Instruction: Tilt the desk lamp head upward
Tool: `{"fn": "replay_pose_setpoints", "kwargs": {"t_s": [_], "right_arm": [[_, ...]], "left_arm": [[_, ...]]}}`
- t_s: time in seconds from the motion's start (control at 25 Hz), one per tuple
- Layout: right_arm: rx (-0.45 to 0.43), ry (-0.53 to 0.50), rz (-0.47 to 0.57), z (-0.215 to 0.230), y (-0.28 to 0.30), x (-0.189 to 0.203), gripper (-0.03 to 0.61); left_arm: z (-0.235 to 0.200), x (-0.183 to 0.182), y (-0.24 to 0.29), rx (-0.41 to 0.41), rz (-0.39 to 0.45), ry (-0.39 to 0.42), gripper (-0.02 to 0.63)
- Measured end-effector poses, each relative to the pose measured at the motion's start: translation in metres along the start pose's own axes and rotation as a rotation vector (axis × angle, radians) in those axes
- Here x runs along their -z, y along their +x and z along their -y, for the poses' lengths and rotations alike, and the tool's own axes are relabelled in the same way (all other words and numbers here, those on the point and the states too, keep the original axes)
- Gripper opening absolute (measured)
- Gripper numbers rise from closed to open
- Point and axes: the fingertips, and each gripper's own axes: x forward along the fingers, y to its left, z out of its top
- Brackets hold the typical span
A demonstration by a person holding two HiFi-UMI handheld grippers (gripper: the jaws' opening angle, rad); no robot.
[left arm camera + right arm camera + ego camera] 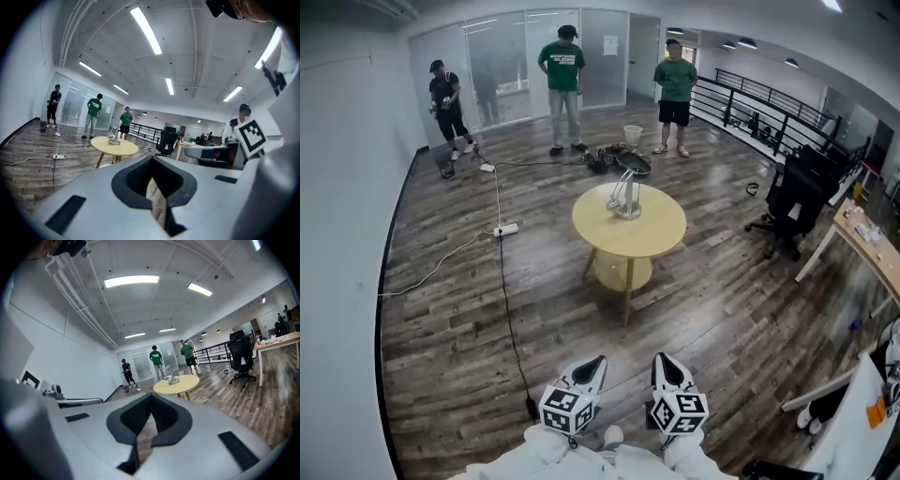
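A silver desk lamp (625,197) stands on a round yellow table (656,239) in the middle of the room, its head hanging low toward the base. In the left gripper view the lamp (112,137) is small and far off; in the right gripper view the lamp (172,377) is just as distant. My left gripper (594,363) and right gripper (665,361) are held side by side at the bottom of the head view, well short of the table. The left gripper (153,186) and the right gripper (149,409) are both shut with nothing held.
Three people stand beyond the table near glass walls. A black cable (508,309) and a power strip (506,229) lie on the wood floor to the left. At the right are a black office chair (792,202) and a desk (868,236). A white bucket (633,134) sits behind the table.
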Motion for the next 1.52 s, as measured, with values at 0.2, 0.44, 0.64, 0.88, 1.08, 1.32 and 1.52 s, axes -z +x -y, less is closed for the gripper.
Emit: {"fn": "replay_pose_setpoints", "kwargs": {"t_s": [0.2,0.44,0.64,0.88,1.08,1.32,1.52], "right_arm": [[0.006,0.010,-0.002,0.031,0.025,-0.014,0.009],[-0.002,0.054,-0.012,0.063,0.051,-0.025,0.011],[-0.012,0.044,-0.031,0.082,0.083,-0.031,0.010],[-0.025,0.042,-0.047,0.099,0.114,-0.035,0.009],[-0.012,0.043,-0.045,0.117,0.146,-0.042,0.010],[-0.006,0.034,-0.039,0.130,0.191,-0.056,0.010],[-0.010,0.024,-0.031,0.132,0.239,-0.071,0.009]], "left_arm": [[-0.004,-0.012,0.038,-0.004,-0.001,0.009,-0.003],[-0.012,-0.024,0.075,-0.032,0.006,0.024,-0.003],[-0.028,-0.033,0.103,-0.063,0.016,0.011,-0.003],[-0.047,-0.031,0.131,-0.094,-0.007,-0.008,-0.003],[-0.069,-0.039,0.163,-0.097,-0.004,-0.004,-0.003],[-0.092,-0.054,0.206,-0.075,-0.004,0.008,-0.003],[-0.123,-0.066,0.246,-0.067,-0.029,0.021,-0.003]]}}
